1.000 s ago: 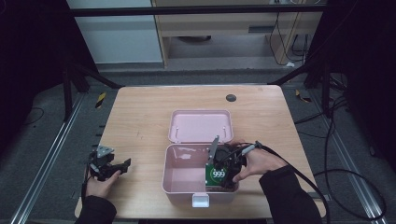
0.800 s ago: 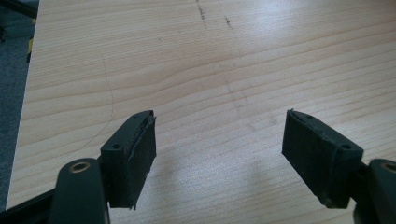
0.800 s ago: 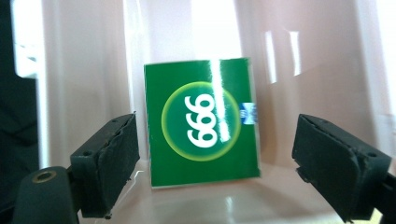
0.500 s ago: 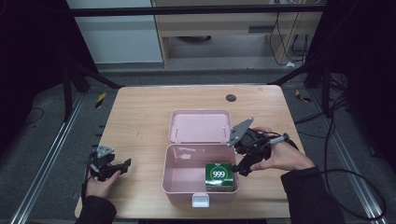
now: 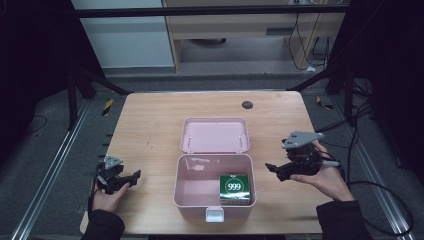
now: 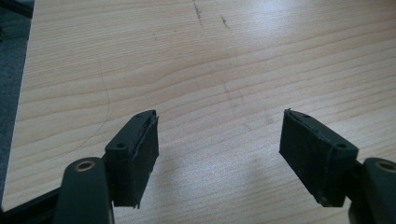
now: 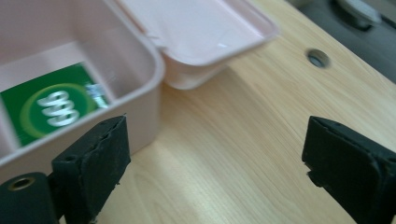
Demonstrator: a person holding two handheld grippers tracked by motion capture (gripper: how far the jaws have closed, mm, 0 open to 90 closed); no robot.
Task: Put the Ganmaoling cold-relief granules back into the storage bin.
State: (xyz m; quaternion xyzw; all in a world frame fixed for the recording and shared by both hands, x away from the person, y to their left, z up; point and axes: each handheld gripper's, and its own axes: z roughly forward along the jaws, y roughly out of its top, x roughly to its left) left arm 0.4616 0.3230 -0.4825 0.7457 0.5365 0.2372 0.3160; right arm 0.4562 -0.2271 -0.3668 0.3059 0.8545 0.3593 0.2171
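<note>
A lab or test workspace set up for recording, dimly lit around a single lit wooden table (image 5: 150,125) at the centre of the frame. Black metal frame bars (image 5: 210,11) cross the top and slant down at both sides, metal rails (image 5: 45,175) run along the grey floor (image 5: 30,150) at lower left and lower right, and loose cables (image 5: 395,200) trail over the floor on the right. Yellow-and-black hazard tape (image 5: 108,106) marks the floor beside the table's far corners, and a pale cabinet (image 5: 125,40) and a wooden shelf unit (image 5: 240,25) stand along the top of the frame.
</note>
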